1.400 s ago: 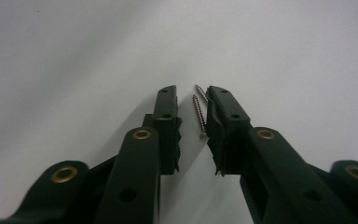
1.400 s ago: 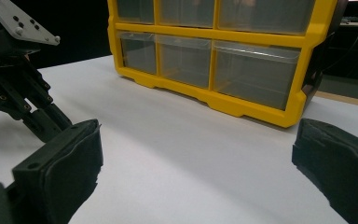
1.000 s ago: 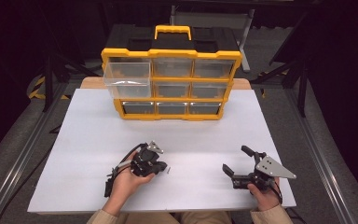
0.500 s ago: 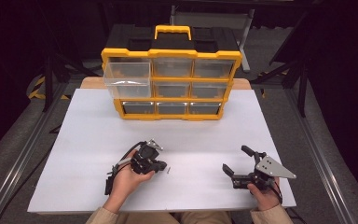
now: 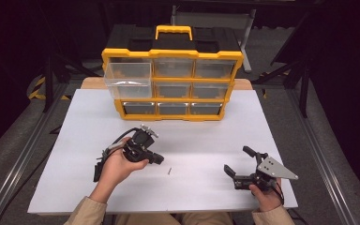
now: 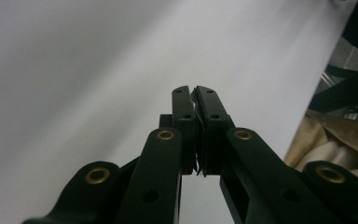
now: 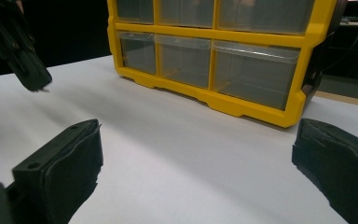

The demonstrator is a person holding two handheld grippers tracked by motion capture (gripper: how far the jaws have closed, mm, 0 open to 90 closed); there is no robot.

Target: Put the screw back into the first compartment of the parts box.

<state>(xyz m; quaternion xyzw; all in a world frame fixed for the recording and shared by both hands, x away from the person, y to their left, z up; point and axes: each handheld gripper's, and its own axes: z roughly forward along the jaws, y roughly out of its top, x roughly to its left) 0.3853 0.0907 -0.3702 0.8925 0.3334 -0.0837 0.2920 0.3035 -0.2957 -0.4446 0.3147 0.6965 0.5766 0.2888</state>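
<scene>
A: Small dark piece [image 5: 169, 171], thin, maybe a screw. Too small to tell. Lying loose on white table [image 5: 75, 140], near front edge, between the two hands, closer to left one.

B: Left gripper [image 5: 160, 160]?

A: Just beside piece, up and to its left, not touching. Tongs pressed together [image 6: 195, 95]; nothing made out between pads. Tip off the table surface in right gripper view [image 7: 32, 77].

B: Right gripper [image 5: 238, 160]?

A: Well apart from piece, toward right front corner. Tongs spread wide [image 7: 198, 140], bare table between them, pointing at cabinet.

B: Farther out?

A: Yellow drawer cabinet [image 5: 173, 79] at back edge of table, three rows of clear drawers, black top, yellow handle. Top-left drawer [image 5: 127, 79] pulled out; others flush.
</scene>
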